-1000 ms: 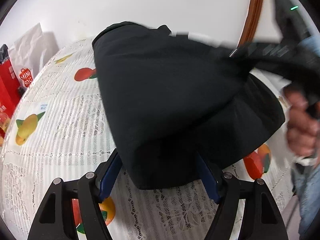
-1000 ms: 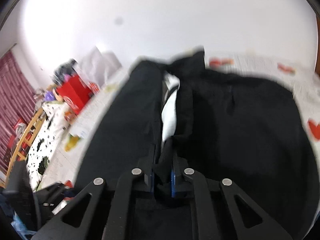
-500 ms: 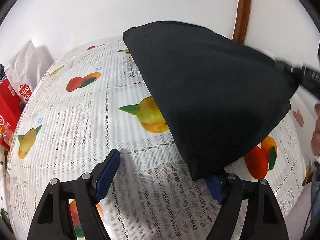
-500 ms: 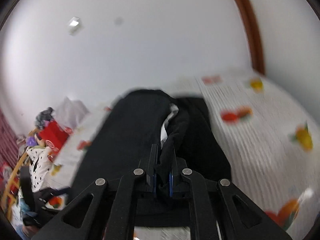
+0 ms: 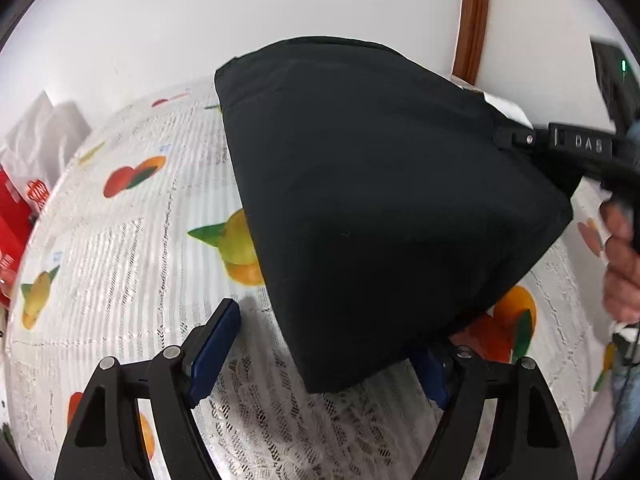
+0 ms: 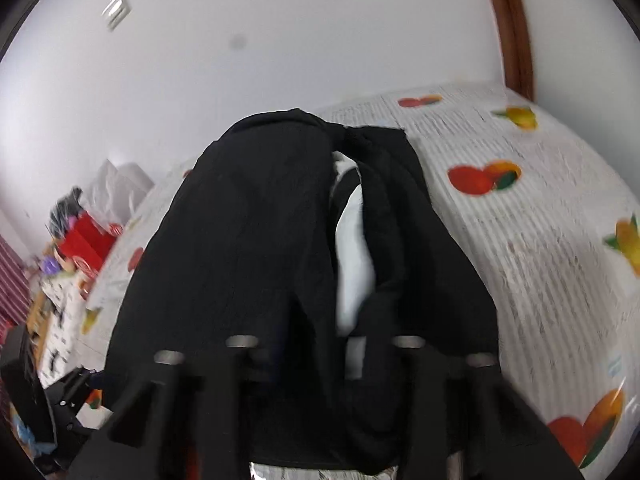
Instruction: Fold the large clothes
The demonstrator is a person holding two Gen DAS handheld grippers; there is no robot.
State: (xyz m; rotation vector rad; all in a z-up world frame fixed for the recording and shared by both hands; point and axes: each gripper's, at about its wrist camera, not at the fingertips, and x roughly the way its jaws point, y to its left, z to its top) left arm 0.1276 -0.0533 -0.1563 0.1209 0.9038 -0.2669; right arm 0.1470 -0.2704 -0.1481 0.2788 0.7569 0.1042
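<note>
Table (image 5: 120, 248): covered with a white lace cloth printed with fruit; it carries everything below.

Black garment (image 5: 380, 200): large, dark and already doubled into a thick wedge. It lies on the right half of the table, near corner pointing at the left wrist camera. In the right wrist view (image 6: 260, 248) it shows as stacked layers with a white inner lining between them.

Left gripper (image 5: 320, 356): fingers spread wide. The garment's near corner sits between them with nothing pinched; the right finger is partly hidden under the cloth.

Right gripper (image 5: 532, 140): at the garment's far right corner, fingertips buried in the fabric. Its own view (image 6: 324, 344) is blurred. Whether it grips or has let go cannot be told.

Step in hand, as judged: a fold is being laid down and the corners let go.

Next move calls for: drawing both grippers clear without dragging the layers, then smoothing or taking fresh corners for another fold.
</note>
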